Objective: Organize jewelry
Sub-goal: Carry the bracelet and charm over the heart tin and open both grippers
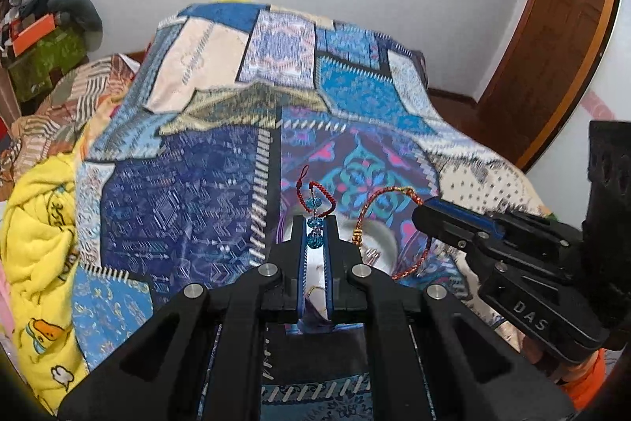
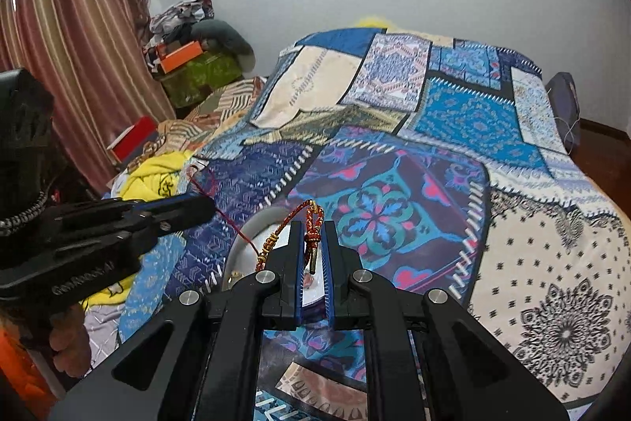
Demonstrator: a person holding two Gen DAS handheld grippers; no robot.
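Note:
My left gripper (image 1: 314, 223) is shut on a string of blue crystal beads (image 1: 315, 225) with a red cord loop (image 1: 321, 193) at its top. My right gripper (image 2: 313, 229) is shut on the knotted end of a red-and-gold braided cord bracelet (image 2: 312, 236). In the left wrist view the right gripper (image 1: 424, 212) enters from the right with that bracelet (image 1: 378, 202) arching from its tip. In the right wrist view the left gripper (image 2: 207, 204) comes in from the left with a thin red cord (image 2: 232, 227) trailing from it. Both are held above a white round dish (image 2: 252, 239), which also shows in the left wrist view (image 1: 378, 243).
The dish rests on a bed with a blue patchwork cover (image 2: 453, 121). A yellow blanket (image 1: 35, 235) lies at the bed's left side. Piled clothes and boxes (image 2: 189, 58) stand by a curtain (image 2: 71, 58). A wooden door (image 1: 552, 46) is at the right.

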